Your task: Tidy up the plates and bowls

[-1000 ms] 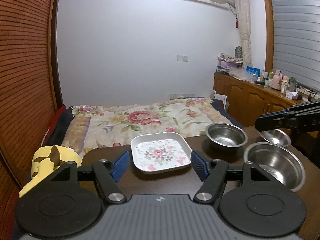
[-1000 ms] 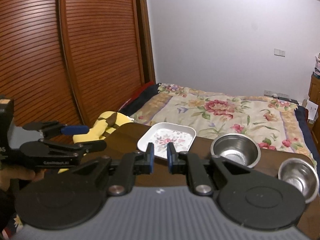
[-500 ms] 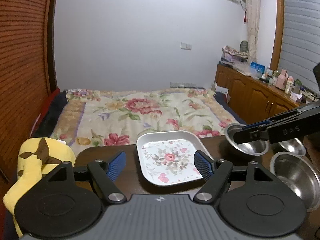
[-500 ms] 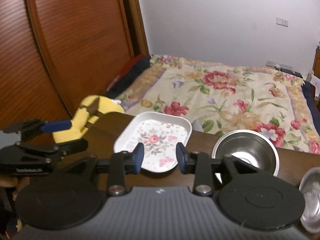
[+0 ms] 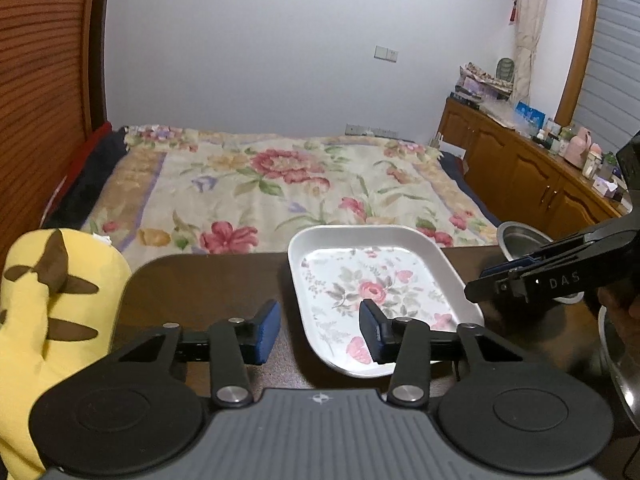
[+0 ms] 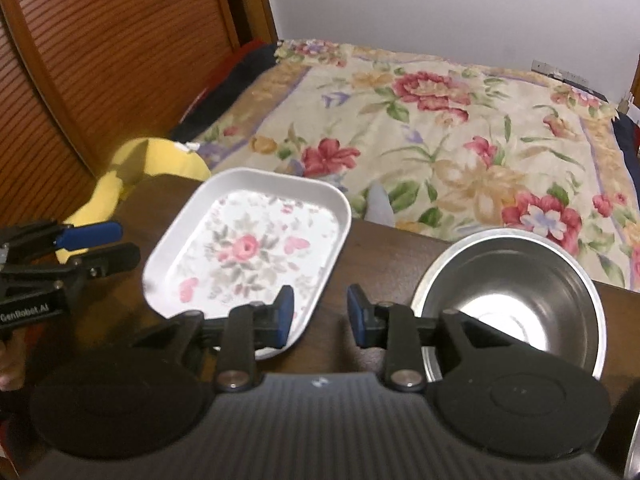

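Left wrist view shows the left gripper (image 5: pixel 319 326) with jaws spread wide, empty, straddling the near left rim of the floral plate (image 5: pixel 376 292) on the dark worktop (image 5: pixel 200 284). Right of that plate, the right gripper (image 6: pixel 319 316) hangs with jaws parted, empty, between the plate's near corner and the steel bowl (image 6: pixel 516 296). Beyond the plate lies a flowered bed (image 6: pixel 440 128).

Both grippers (image 5: pixel 320 330) (image 6: pixel 319 314) are black, with blue-padded fingers (image 5: pixel 267 332) and silver screws.
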Available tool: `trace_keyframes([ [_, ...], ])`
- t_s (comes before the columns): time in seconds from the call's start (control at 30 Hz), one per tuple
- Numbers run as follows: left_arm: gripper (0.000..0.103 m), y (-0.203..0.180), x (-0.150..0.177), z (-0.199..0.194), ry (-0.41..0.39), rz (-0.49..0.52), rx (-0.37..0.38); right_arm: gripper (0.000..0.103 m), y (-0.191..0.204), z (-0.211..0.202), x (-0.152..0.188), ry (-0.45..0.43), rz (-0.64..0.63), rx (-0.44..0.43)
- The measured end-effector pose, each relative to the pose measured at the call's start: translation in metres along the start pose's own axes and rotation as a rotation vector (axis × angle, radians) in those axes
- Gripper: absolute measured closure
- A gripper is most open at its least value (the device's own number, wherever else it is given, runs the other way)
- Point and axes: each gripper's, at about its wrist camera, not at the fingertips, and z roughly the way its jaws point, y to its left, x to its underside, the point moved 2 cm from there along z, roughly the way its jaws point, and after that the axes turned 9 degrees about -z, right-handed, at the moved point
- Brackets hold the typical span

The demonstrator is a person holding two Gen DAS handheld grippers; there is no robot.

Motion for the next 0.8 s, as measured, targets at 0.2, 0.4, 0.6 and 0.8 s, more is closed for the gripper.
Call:
trace_keyframes([
  [0.2,0.06,0.006,0.0,0.013,0.03,-0.029,0.002,0.072,-0.004,0.013,-0.001,0.035,-0.004,-0.022],
  [0.4,0.076,0.013,0.002,0.025,0.064,-0.051,0.01,0.083,-0.002,0.019,-0.004,0.048,-0.007,-0.025],
  [0.6,0.085,0.018,0.005,0.03,0.083,-0.068,0.022,0.083,-0.001,0.022,-0.005,0.054,-0.01,-0.022],
  [0.8,0.086,0.015,0.006,0.031,0.089,-0.066,0.036,0.084,0.002,0.023,-0.003,0.06,-0.021,-0.024],
])
